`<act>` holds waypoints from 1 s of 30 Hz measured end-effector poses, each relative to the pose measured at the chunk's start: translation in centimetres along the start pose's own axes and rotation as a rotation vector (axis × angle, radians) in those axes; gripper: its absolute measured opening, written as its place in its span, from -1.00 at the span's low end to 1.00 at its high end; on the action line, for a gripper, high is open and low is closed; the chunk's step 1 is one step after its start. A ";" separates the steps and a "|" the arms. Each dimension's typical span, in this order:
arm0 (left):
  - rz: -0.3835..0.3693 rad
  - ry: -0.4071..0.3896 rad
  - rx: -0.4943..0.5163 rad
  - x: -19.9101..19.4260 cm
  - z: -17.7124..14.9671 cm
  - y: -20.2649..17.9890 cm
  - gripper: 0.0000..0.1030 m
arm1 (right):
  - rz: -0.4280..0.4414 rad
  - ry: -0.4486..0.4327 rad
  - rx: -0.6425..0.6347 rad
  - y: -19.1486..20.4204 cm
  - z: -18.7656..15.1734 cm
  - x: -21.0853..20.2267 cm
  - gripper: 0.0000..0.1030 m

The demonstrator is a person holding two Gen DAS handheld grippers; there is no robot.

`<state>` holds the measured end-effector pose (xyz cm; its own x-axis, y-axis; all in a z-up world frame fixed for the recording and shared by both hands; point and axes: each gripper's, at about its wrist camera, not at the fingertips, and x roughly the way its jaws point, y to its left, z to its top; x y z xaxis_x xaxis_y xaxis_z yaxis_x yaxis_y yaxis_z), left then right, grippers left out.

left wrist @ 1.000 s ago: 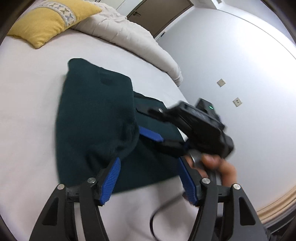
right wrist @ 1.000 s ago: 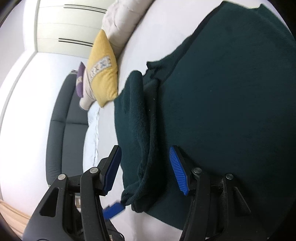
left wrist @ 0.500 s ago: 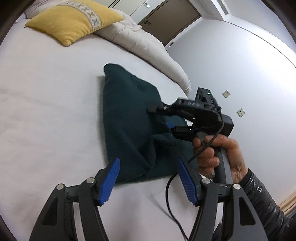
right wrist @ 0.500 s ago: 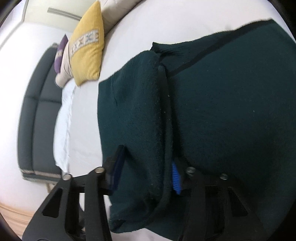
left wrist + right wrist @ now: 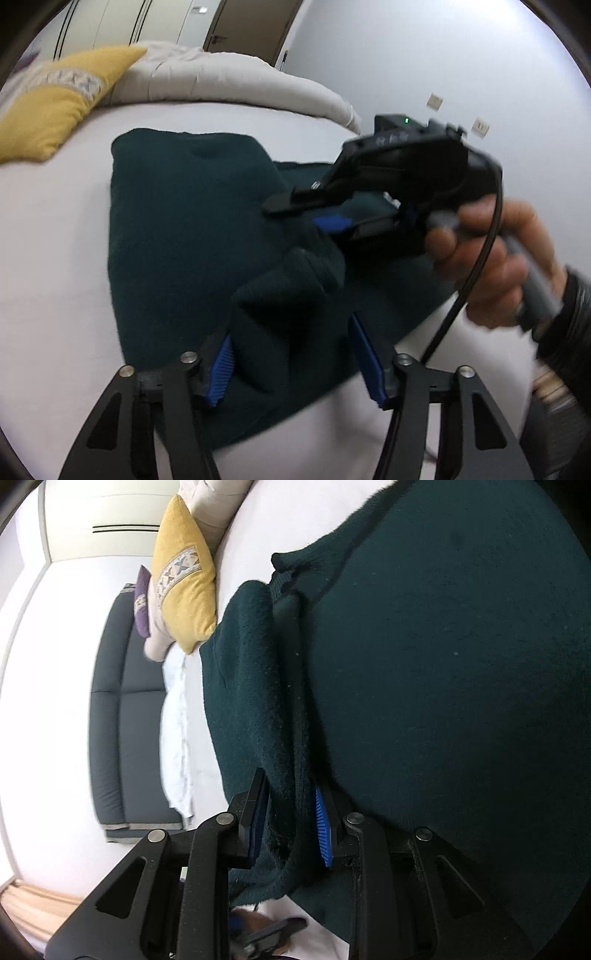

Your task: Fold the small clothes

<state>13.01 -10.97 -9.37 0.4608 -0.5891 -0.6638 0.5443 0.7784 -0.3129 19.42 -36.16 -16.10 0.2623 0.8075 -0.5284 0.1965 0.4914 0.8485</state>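
Dark green garment (image 5: 177, 229) fold between closing left claw (image 5: 291, 365), right claw (image 5: 291, 821) closing on its edge

White bed (image 5: 55, 229), yellow pillow (image 5: 184, 579), beige duvet (image 5: 229, 79), dark sofa (image 5: 118, 709), pale walls (image 5: 369, 48), brown door (image 5: 251, 26).

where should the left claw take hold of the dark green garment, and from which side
On the raised bunched fold at the dark green garment's near edge, coming in low from the near side of the white bed. That ridge already sits between the closing left claw; the flat cloth offers no edge.
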 end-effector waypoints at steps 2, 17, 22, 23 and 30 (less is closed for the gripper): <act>0.023 -0.022 -0.007 -0.2 0.4 0.1 -0.04 | 0.032 0.007 0.008 -0.5 0.1 -0.3 -0.57; 0.380 -0.054 0.879 1.0 -6.1 -9.9 -0.71 | 0.064 0.032 0.001 -1.9 0.8 -0.8 -0.56; 0.372 -0.068 1.056 -0.9 -9.9 -10.7 -0.49 | 0.044 0.037 -0.009 -1.3 0.5 -0.7 -0.56; 0.376 -0.064 1.079 -1.3 -10.6 -10.5 -0.49 | 0.041 0.037 -0.010 -1.0 0.5 -0.5 -0.55; 0.364 -0.051 0.916 -6.2 -11.1 -7.5 -0.49 | -0.001 0.037 -0.023 -0.4 0.8 -0.3 -0.54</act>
<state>-1.73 -10.76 -10.48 0.7260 -0.3724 -0.5782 0.6856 0.4578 0.5660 20.03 -36.89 -16.31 0.2269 0.8183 -0.5281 0.1748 0.4992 0.8487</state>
